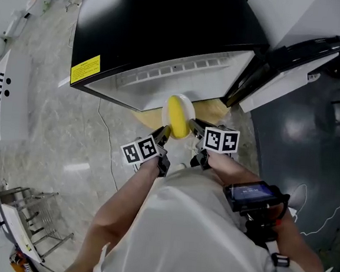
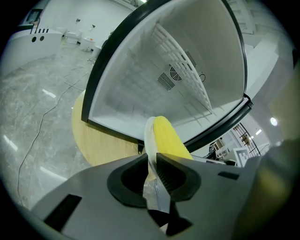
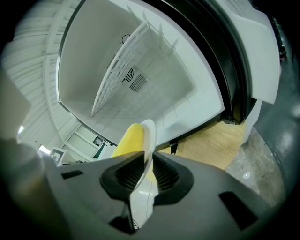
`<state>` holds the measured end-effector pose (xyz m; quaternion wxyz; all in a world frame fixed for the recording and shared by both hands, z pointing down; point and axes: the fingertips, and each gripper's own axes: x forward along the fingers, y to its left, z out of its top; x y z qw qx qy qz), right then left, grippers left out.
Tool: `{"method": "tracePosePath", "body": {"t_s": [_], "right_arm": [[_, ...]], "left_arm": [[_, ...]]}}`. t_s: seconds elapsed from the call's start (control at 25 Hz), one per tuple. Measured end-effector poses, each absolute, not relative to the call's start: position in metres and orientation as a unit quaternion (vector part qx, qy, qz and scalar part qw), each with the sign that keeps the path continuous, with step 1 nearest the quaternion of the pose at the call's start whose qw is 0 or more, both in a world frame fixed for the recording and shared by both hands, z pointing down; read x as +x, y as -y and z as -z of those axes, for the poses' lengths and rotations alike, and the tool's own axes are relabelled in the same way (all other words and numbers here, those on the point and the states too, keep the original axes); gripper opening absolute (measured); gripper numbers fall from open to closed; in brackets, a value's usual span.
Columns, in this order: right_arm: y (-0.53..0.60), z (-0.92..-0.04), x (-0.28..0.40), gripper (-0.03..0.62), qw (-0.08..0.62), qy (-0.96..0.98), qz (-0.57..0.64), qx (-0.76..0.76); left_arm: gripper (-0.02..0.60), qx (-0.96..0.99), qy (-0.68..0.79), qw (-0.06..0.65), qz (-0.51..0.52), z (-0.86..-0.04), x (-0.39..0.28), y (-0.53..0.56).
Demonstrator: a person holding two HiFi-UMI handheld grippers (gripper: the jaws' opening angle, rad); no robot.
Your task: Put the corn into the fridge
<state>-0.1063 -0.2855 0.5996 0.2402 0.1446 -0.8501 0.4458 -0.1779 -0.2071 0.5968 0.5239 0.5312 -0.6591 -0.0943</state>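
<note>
Here the left gripper (image 1: 164, 133) and right gripper (image 1: 195, 127) are clamping opposite rims of a white plate (image 1: 188, 102) that is carrying the corn (image 1: 177, 117). They are holding it just before the open fridge (image 1: 168, 25), whose interior is showing a wire shelf (image 2: 183, 70).

Grey marbled floor (image 1: 42, 109), a thin cable (image 1: 103, 121) trailing across it; a wire rack (image 1: 41, 219) at lower left; a tan wooden board (image 1: 143, 117).

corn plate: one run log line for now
corn on plate | left gripper shut on plate | right gripper shut on plate | fridge open
</note>
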Motion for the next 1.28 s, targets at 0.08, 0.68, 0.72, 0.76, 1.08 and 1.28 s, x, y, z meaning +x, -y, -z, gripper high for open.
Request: {"method": "tracePosePath", "body": {"t_s": [0.08,0.68,0.72,0.76,1.08,1.28], "right_arm": [[0.289,-0.599,-0.112,0.052,0.239,0.851,-0.447,0.139],[0.301,-0.596,-0.127,0.052,0.264,0.852,-0.438,0.111],[0.301,-0.593,-0.125,0.052,0.266,0.852,-0.438,0.11],[0.301,-0.588,-0.123,0.052,0.267,0.852,-0.437,0.11],[0.314,-0.588,-0.141,0.052,0.275,0.857,-0.424,0.097],[0.326,-0.594,-0.156,0.052,0.284,0.86,-0.414,0.094]], "left_arm": [[0.058,0.528,0.664,0.521,0.096,-0.597,-0.182,0.212],[0.058,0.495,0.686,0.519,0.117,-0.595,-0.19,0.218],[0.058,0.494,0.688,0.52,0.117,-0.591,-0.188,0.218],[0.058,0.492,0.689,0.519,0.118,-0.587,-0.186,0.218],[0.058,0.475,0.706,0.51,0.122,-0.586,-0.201,0.229],[0.058,0.469,0.716,0.504,0.119,-0.593,-0.214,0.239]]}}
